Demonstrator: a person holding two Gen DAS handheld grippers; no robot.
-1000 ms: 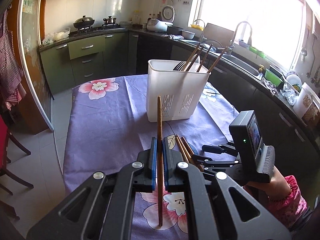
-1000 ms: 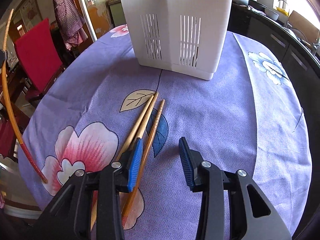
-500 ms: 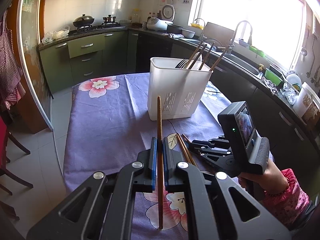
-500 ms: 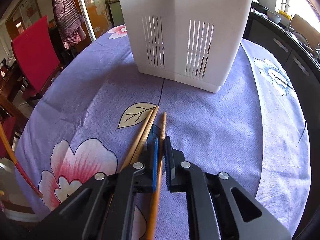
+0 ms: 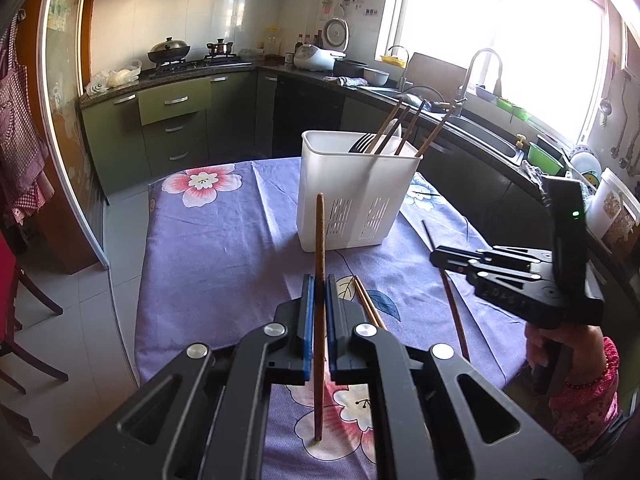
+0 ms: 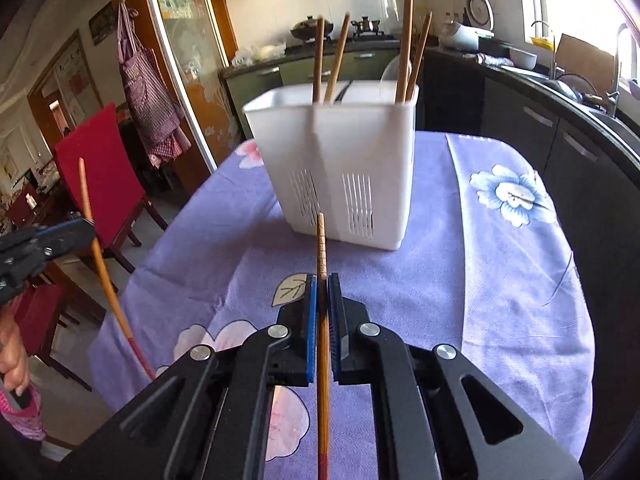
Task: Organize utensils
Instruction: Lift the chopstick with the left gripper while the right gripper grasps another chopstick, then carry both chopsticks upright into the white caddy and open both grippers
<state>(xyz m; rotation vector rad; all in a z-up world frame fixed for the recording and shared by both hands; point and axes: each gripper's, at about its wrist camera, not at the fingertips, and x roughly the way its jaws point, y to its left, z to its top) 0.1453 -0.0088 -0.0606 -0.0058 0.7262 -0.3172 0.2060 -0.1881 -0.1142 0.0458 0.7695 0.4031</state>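
Chopstick clamped between right gripper pads, tip forward.

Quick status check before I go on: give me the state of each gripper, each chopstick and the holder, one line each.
Left gripper: shut on a dark chopstick, held off the table.
Right gripper: shut on a light chopstick, held off the table.
Two chopsticks: lying loose on the tablecloth.
White holder: upright, with four chopsticks standing in it.
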